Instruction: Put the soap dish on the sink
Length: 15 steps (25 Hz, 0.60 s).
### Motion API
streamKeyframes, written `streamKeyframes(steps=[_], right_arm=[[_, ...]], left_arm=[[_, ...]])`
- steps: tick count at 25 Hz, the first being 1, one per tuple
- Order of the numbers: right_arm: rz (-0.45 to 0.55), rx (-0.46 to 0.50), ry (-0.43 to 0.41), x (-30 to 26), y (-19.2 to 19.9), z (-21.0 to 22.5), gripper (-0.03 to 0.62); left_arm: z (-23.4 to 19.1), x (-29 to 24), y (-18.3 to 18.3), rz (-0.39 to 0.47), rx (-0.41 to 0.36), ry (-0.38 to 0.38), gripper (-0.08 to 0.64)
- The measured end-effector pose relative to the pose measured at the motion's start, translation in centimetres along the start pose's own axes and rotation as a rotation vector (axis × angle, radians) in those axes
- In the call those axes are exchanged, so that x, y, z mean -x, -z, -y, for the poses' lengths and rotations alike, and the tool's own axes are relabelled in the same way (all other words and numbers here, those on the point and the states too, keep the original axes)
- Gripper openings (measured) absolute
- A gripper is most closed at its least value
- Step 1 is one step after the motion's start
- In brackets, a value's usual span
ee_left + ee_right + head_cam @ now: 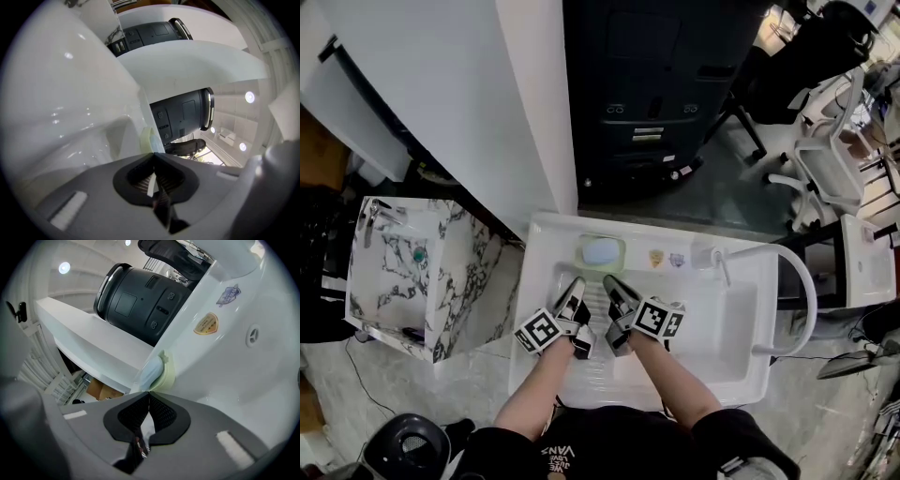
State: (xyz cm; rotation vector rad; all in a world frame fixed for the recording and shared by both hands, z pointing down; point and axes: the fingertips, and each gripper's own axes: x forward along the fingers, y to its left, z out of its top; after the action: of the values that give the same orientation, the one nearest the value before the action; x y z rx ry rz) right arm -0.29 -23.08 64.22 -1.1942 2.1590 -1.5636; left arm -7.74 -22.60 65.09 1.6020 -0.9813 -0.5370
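A pale green soap dish (600,251) with a light blue soap bar in it sits on the back ledge of the white sink (741,366). Both grippers hover over the basin just in front of the dish, side by side and angled toward each other. My left gripper (577,286) is shut with nothing between its jaws, and so is my right gripper (611,284). The left gripper view has the dish (147,138) right past the closed tips of the left gripper (153,154). In the right gripper view the dish (161,373) stands just beyond the closed tips of the right gripper (149,393).
A faucet (717,258) and two stickers (666,259) are on the back ledge right of the dish. A curved white rail (802,281) arches over the sink's right side. A marble-patterned basin (403,281) stands at the left, a black cabinet (656,84) behind.
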Motion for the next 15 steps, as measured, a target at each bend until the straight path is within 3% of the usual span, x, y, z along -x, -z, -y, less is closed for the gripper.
streamKeyframes(steps=[15], right_arm=[[0.007, 0.106, -0.005, 4.7, -0.7, -0.8, 0.003]], left_arm=[[2.6, 2.1, 1.0, 0.0, -0.1, 0.015, 0.054]])
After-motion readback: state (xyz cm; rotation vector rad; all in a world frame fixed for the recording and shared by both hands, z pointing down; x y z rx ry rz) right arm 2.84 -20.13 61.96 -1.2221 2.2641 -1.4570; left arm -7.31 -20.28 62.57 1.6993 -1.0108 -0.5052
